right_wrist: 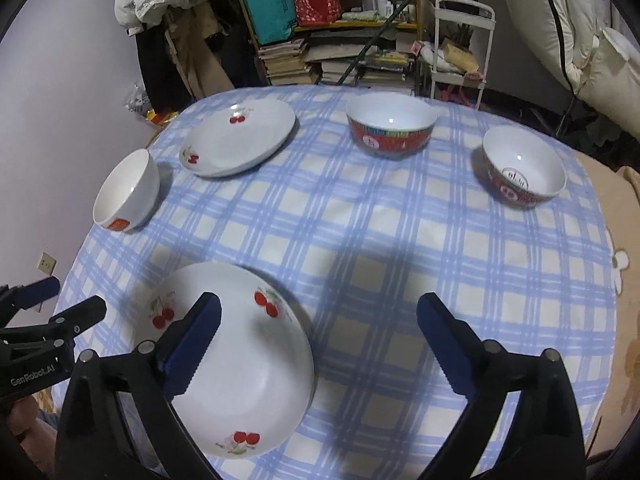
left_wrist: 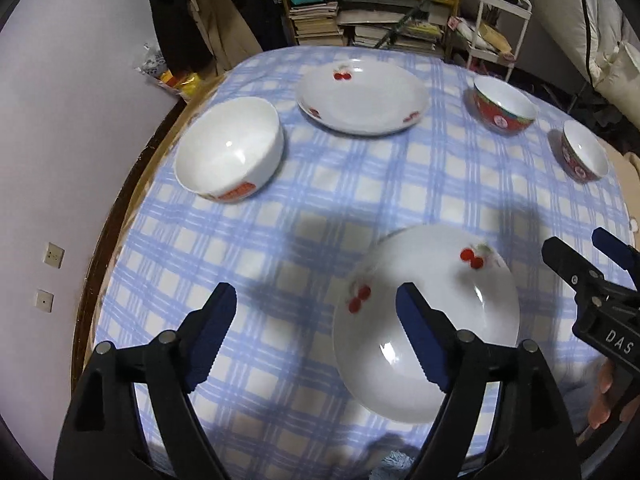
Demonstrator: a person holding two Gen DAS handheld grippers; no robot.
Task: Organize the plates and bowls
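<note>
A round table (right_wrist: 360, 240) under a blue checked cloth carries five dishes, all apart from one another and none stacked. Nearest the viewer lies a white cherry-print plate, the near plate (right_wrist: 236, 364), close to the front edge. At the far side sits a matching far plate (right_wrist: 240, 142). A plain white bowl (right_wrist: 126, 190) stands at the left edge. Two red-banded bowls stand to the right: the large red bowl (right_wrist: 390, 126) farther back and the small red bowl (right_wrist: 524, 168) near the right edge. The left gripper (left_wrist: 316, 332) hovers above the cloth with its jaws wide and nothing between them; the near plate lies just to its right, partly behind the right-hand finger. The right gripper (right_wrist: 320, 340) also hangs with jaws wide and empty, the near plate under its left-hand finger. The sorting appears not yet begun, and this looks like the approach to a first pick, probably the near plate. The next move likely calls for lowering one finger under the plate's rim and closing on the edge, then carrying it to the far plate.
</note>
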